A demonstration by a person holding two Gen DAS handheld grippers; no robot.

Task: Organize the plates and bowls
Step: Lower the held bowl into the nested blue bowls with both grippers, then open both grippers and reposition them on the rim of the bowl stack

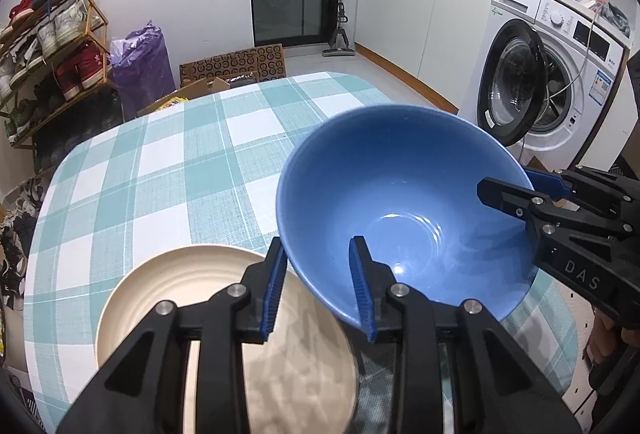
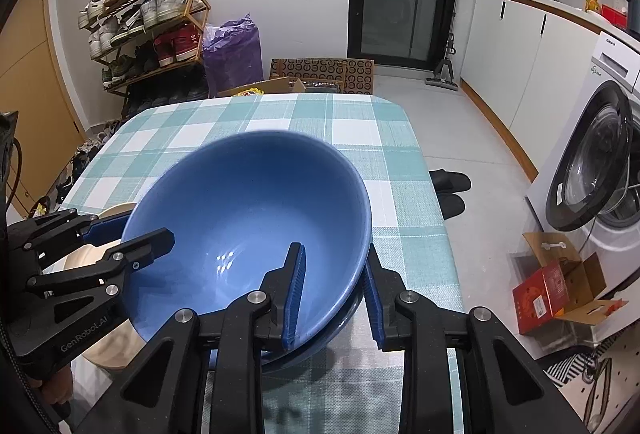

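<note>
Both jaws loosely straddle blue bowl (image 1: 400, 202) rim, seemingly

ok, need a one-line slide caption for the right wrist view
Both grippers straddle the rim of a blue bowl nested on another blue dish, right gripper jaws open around the rim, on a checked tablecloth.

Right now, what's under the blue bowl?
Under the blue bowl sits a blue plate, only its rim showing; the rest is covered. A cream plate lies beside it.
</note>
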